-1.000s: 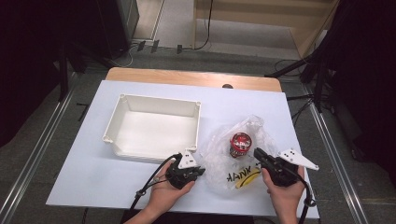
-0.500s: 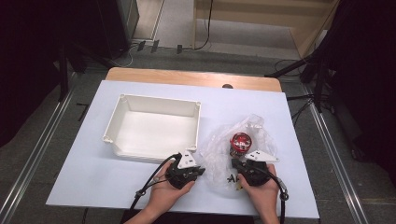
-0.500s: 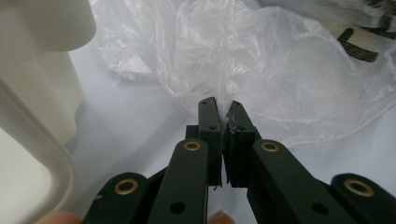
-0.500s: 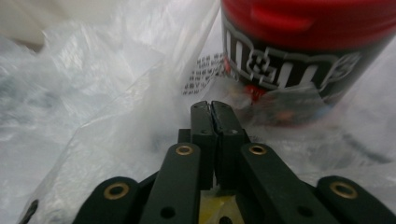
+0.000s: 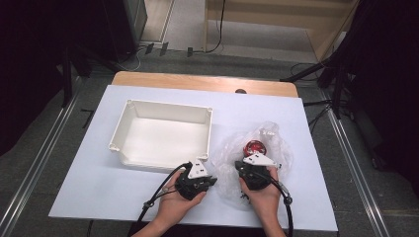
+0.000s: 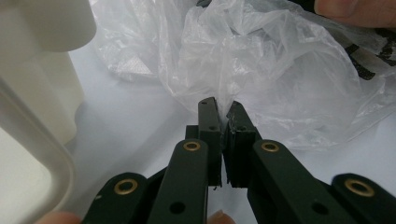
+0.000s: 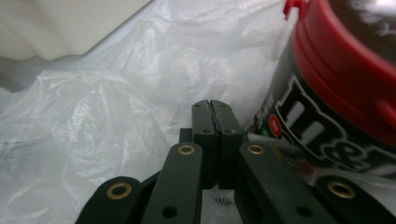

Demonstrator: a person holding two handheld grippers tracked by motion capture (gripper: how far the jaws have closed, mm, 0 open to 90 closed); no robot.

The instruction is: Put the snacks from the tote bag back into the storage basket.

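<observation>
High view: a white surface (image 5: 74,182) is carrying an open white tray (image 5: 160,133), empty inside, which serves as the landmark here. A crumpled clear plastic bag (image 5: 276,145) is lying just right of the tray's right wall, with a red-lidded jar (image 5: 254,147) sitting inside it toward the far side. The left tongs (image 5: 210,181) are lying near the tray's near right corner, held in the left hand (image 5: 175,205), with their tips reaching the bag's left edge. The right tongs (image 5: 240,169) are resting on the bag, right of the tray and on the near side of the jar, held in the right hand (image 5: 262,192). Cables are trailing from both tools toward the near edge.

Left gripper view: the left tongs (image 6: 223,108) are pinching a fold of the plastic bag (image 6: 280,79), film bunching up between the nearly closed jaws. The tray's rounded corner (image 6: 42,56) is sitting at the left of this view, close to the tips. A fingertip is showing at the top right, beyond the bag.

Right gripper view: the right tongs (image 7: 212,106) are clenched, jaws pressed flat together; whether any film is caught between them I cannot tell. The bag (image 7: 93,116) is spreading around and under them. The jar (image 7: 336,93), red lid and dark printed label, is standing just right of the tips, behind film. The tray's pale wall (image 7: 60,23) is showing at the upper left.
</observation>
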